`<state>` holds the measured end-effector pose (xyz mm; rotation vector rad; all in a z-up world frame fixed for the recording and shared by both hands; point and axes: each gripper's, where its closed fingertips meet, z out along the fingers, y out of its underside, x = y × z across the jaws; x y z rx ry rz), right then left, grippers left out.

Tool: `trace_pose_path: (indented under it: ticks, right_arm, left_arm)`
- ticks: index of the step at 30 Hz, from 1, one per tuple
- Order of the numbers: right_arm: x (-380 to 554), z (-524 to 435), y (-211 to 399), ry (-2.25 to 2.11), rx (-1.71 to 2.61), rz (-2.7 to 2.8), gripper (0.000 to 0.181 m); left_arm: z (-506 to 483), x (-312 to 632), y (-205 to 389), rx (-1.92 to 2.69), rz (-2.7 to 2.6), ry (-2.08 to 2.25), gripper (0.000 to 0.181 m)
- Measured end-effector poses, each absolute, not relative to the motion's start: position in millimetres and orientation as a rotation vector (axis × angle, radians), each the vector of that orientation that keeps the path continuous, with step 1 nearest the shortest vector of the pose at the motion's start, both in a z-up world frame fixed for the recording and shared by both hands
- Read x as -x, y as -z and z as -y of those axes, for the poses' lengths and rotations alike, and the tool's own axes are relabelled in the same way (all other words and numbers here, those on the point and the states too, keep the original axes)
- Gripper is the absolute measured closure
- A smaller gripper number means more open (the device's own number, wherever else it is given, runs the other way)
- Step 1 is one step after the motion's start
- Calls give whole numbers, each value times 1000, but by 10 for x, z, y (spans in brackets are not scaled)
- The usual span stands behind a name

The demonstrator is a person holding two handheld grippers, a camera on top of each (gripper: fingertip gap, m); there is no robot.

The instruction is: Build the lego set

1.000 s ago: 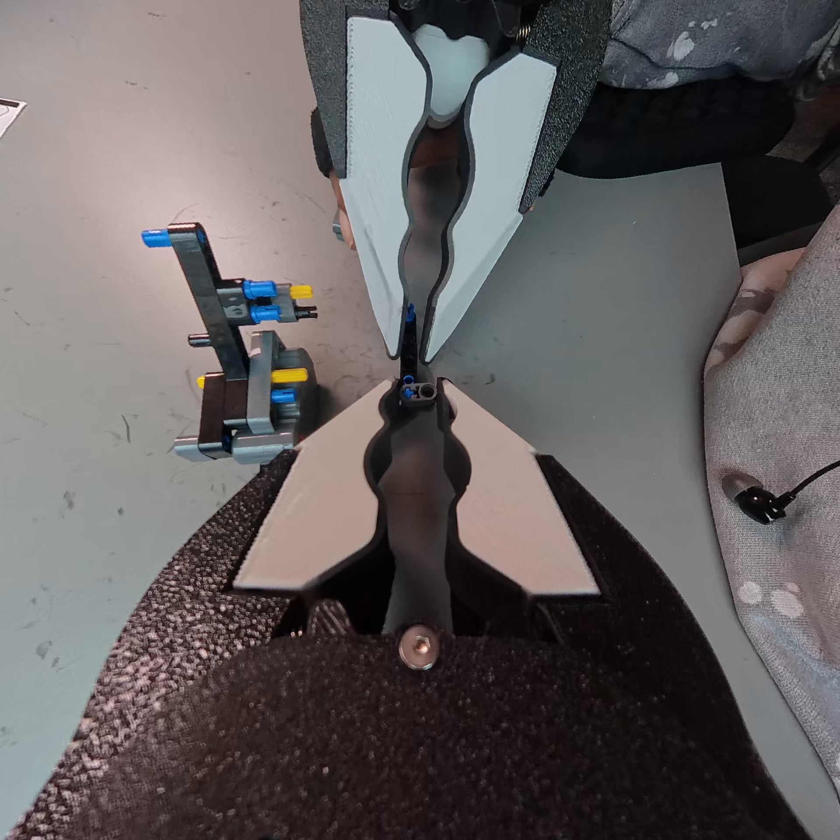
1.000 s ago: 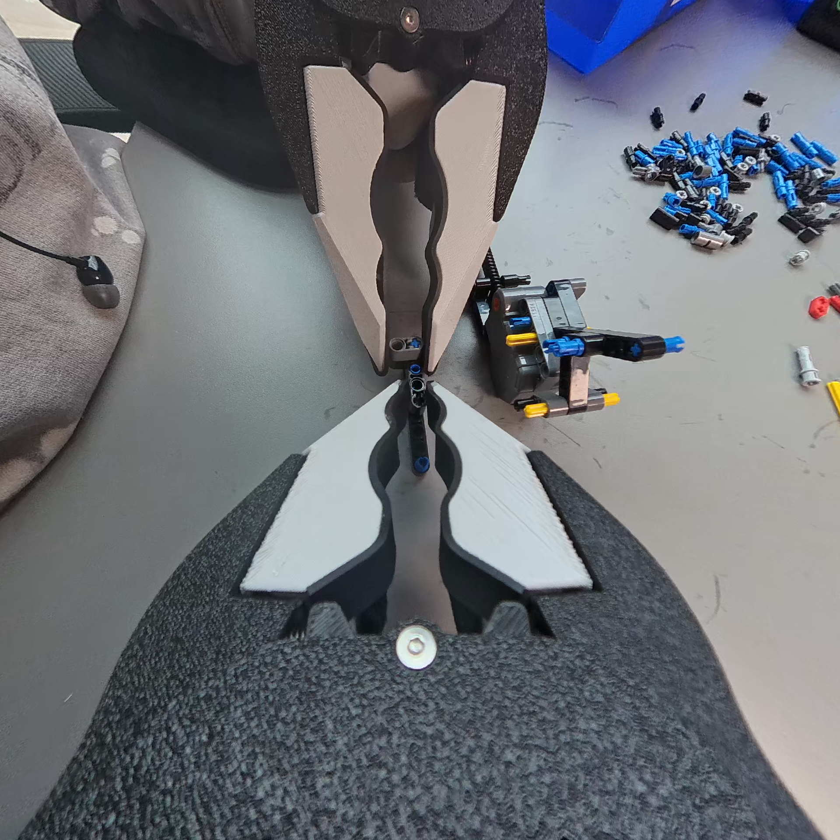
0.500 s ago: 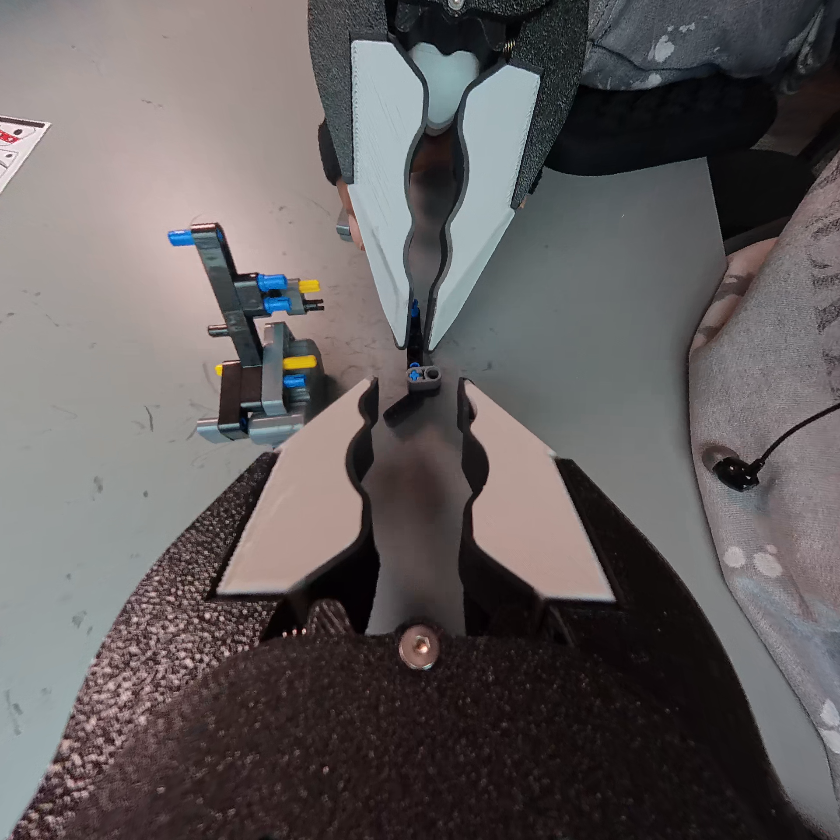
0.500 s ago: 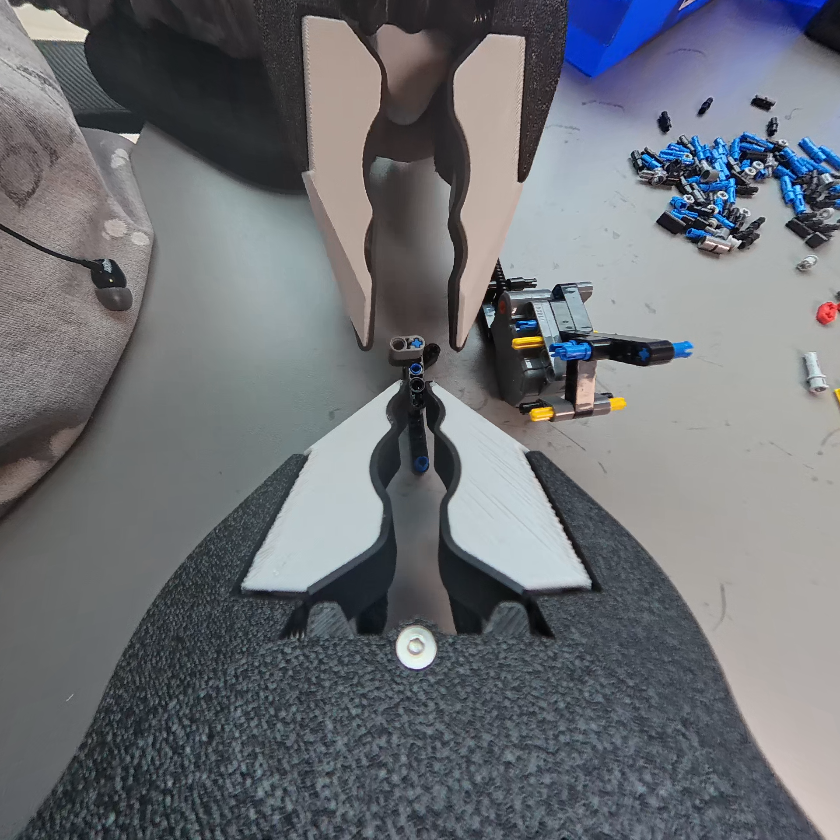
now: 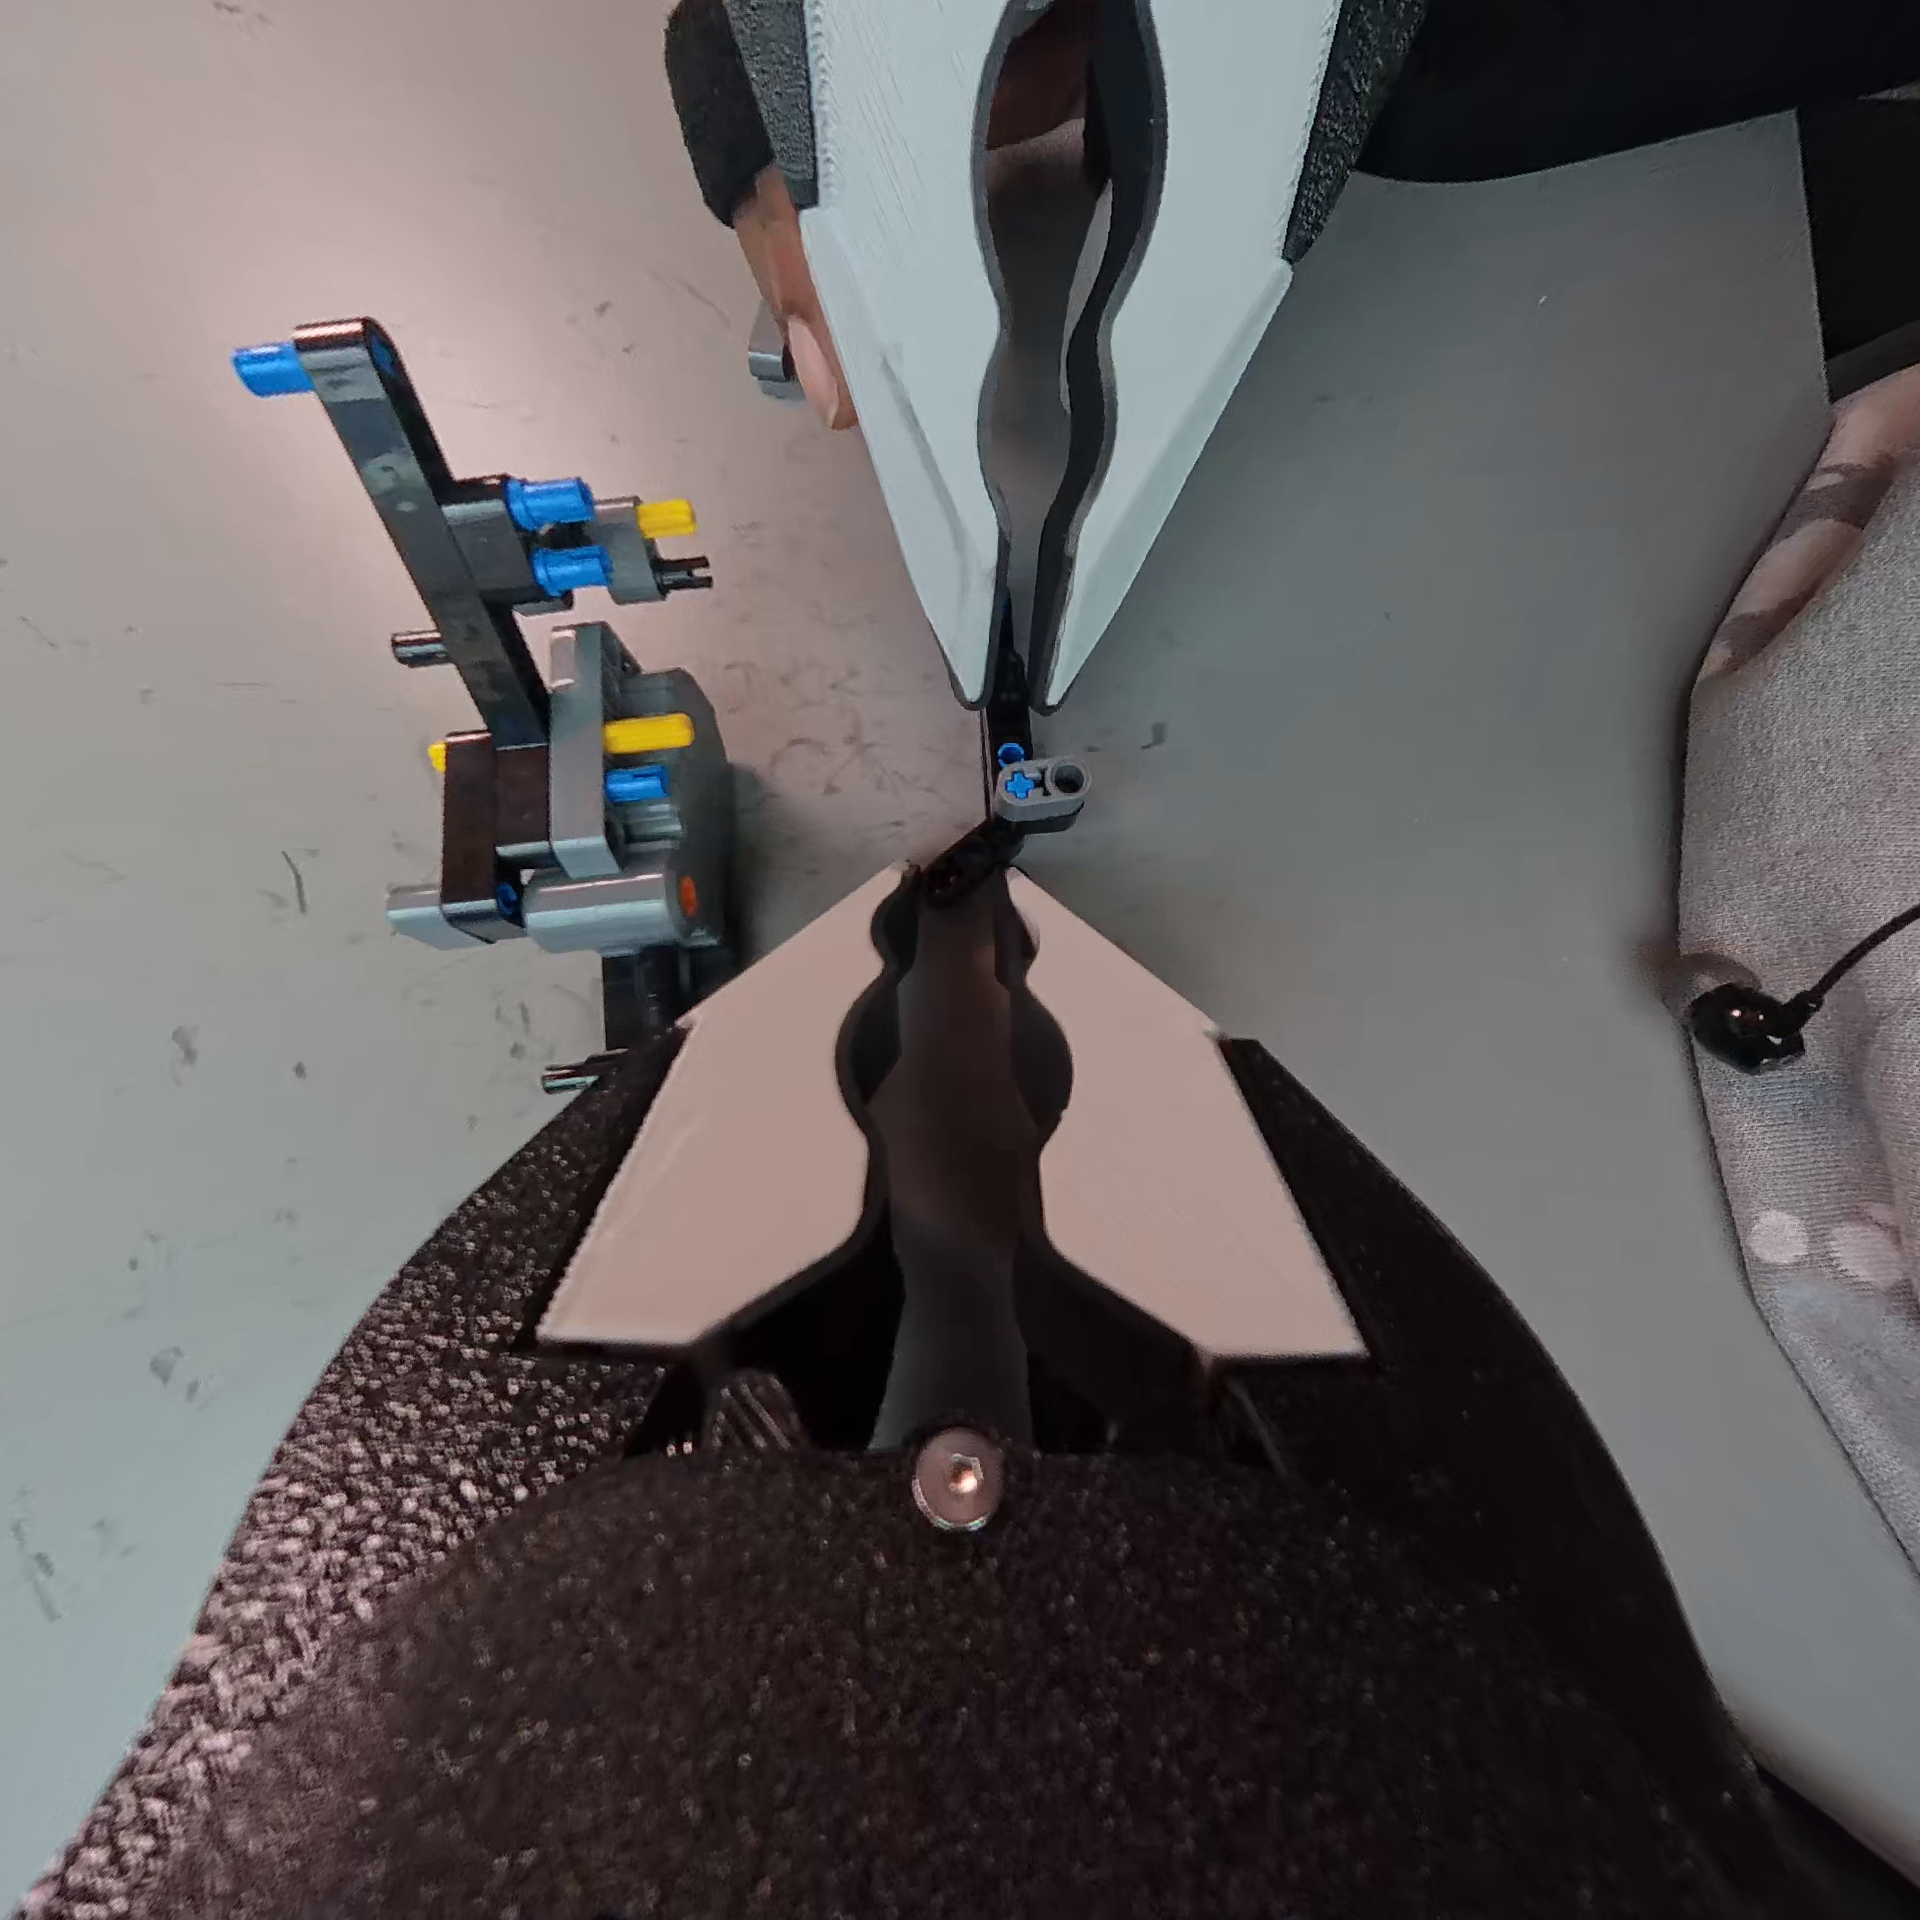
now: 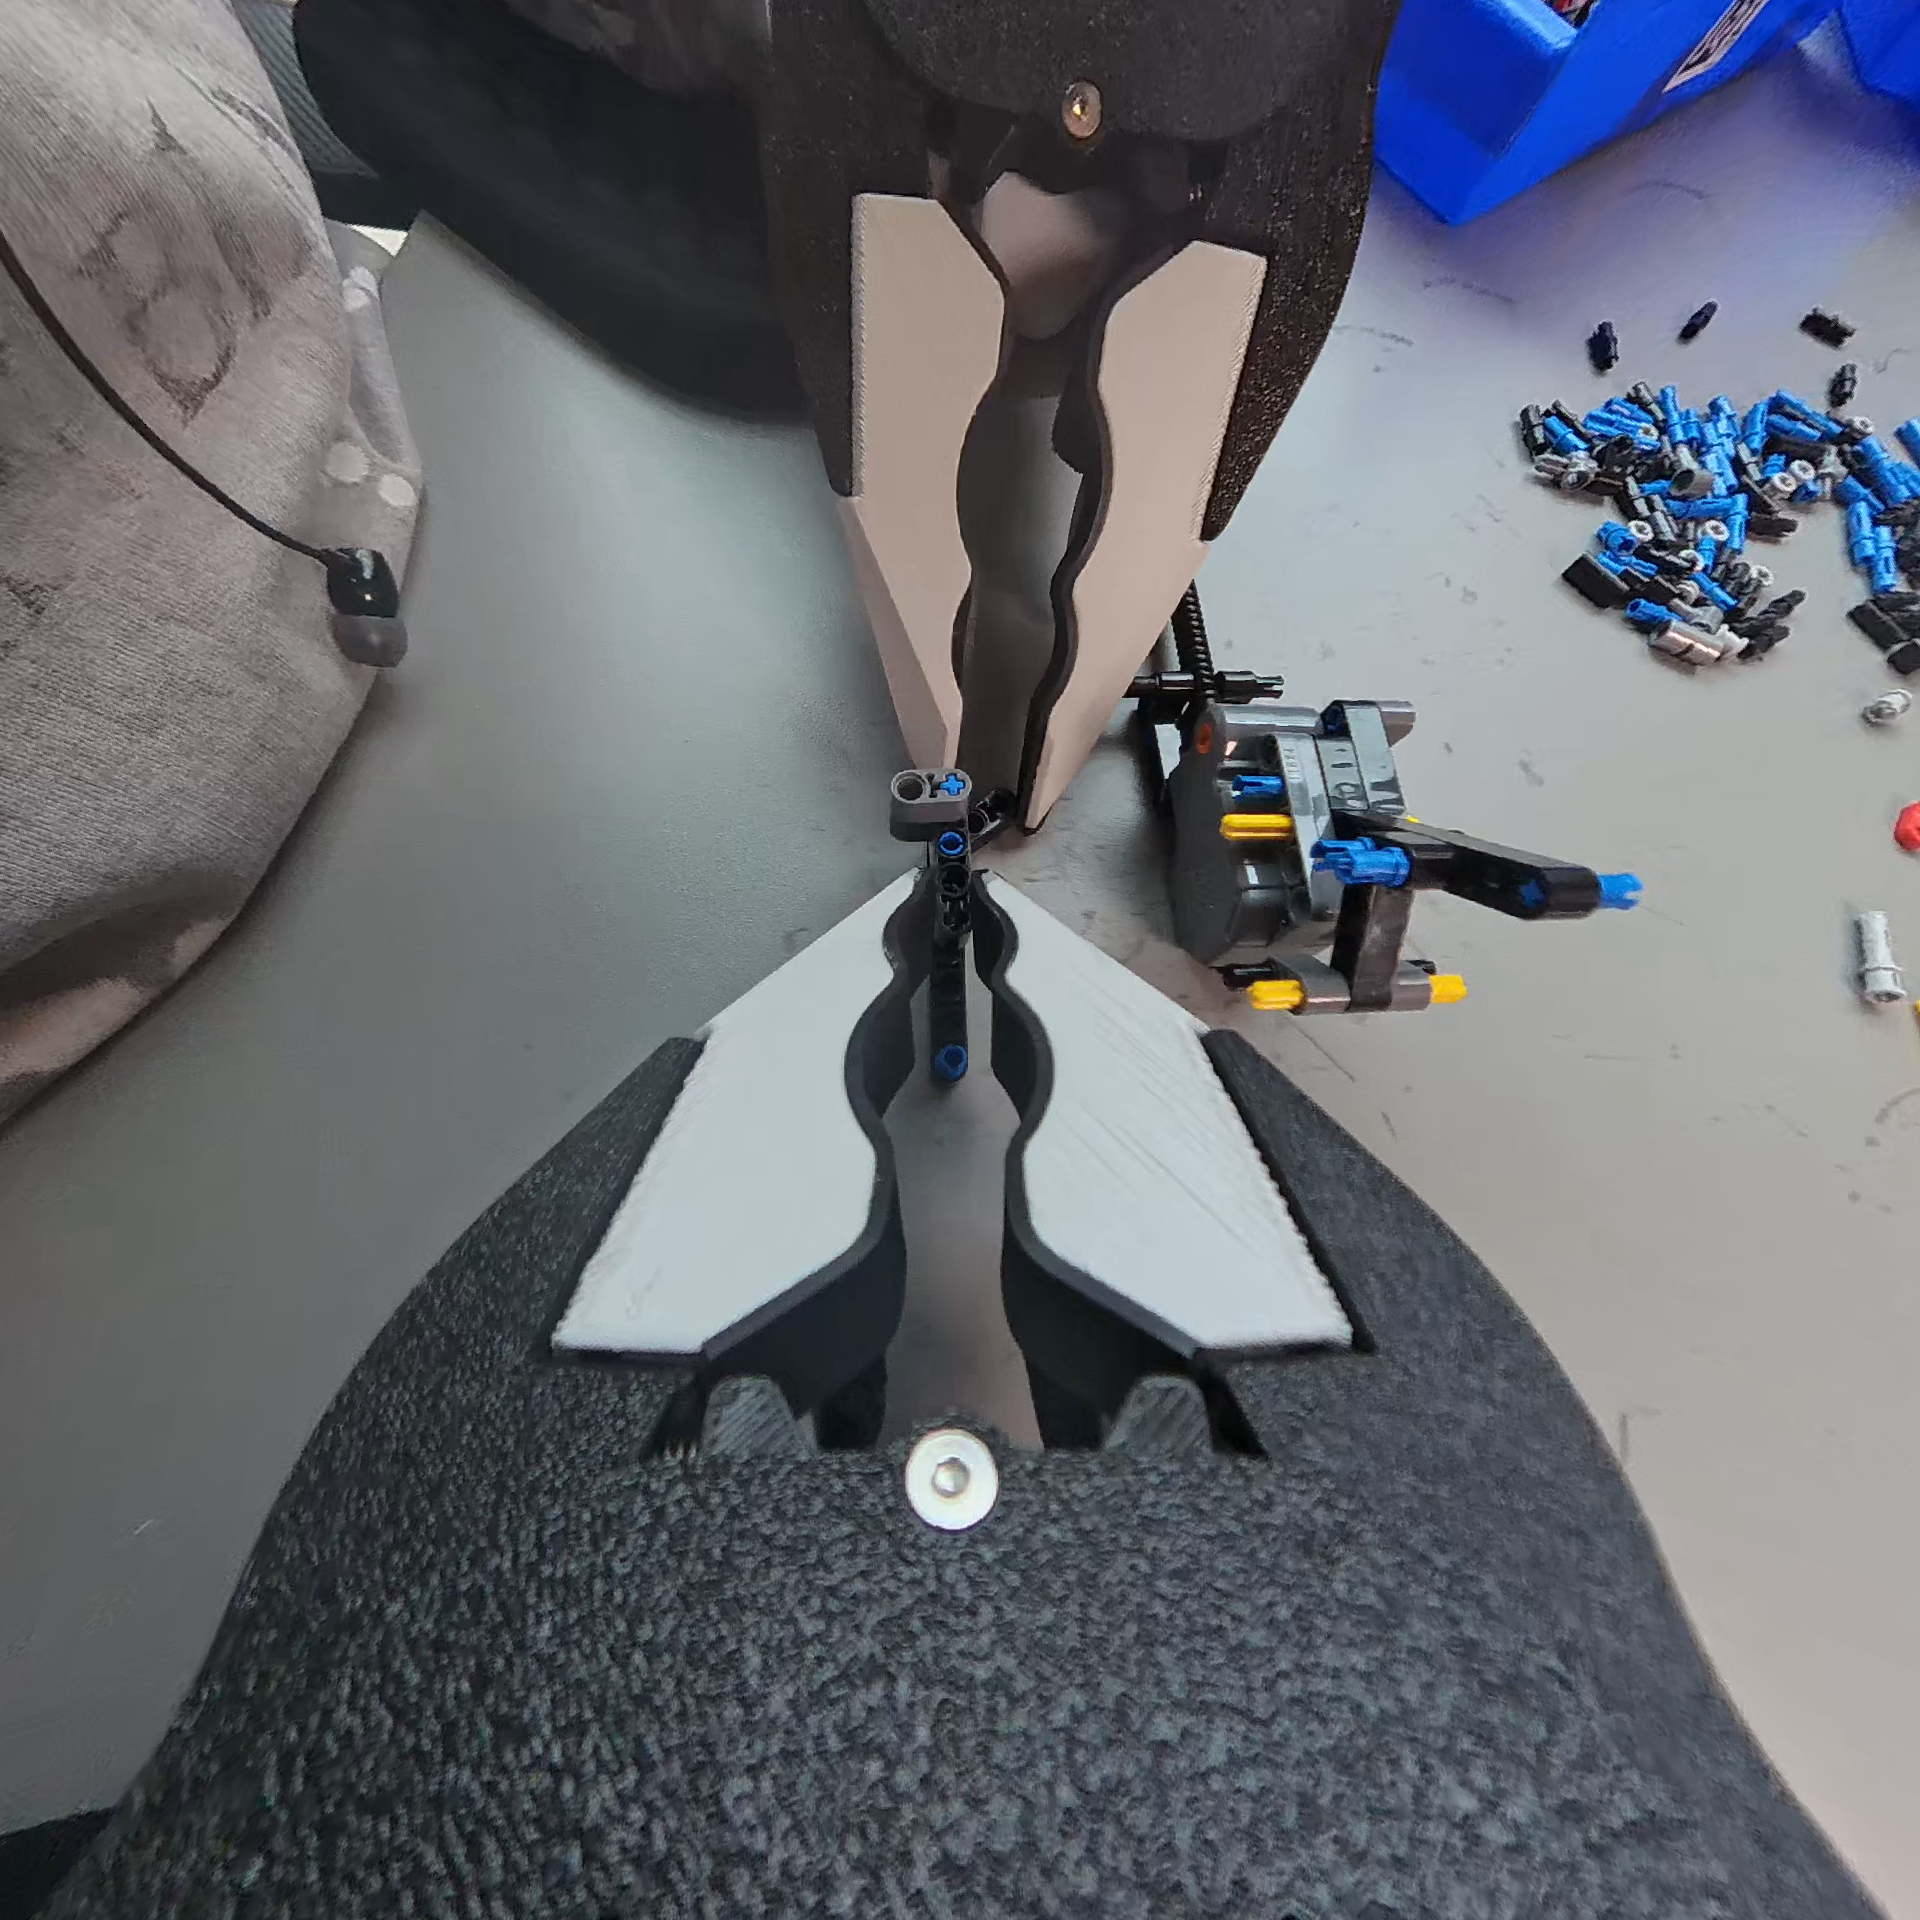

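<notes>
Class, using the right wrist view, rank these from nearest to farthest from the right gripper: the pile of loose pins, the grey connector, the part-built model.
1. grey connector, just beyond the right gripper tips
2. part-built model, to the right
3. pile of loose pins, far upper right

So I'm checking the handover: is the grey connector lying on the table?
No, the grey connector sits atop the black beam pinched in the right gripper, off the table.
</notes>
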<state>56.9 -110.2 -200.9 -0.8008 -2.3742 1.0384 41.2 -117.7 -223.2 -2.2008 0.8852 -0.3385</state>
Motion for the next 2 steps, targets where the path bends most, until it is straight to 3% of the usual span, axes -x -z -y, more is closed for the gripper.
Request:
trace_pose_path:
  ticks: [2]
  right_arm:
    - [-581, 1106, 2012, -1016, 770, 2387, 175]
  left_arm:
    - [1176, -419, 2231, 2197, -882, 345, 168]
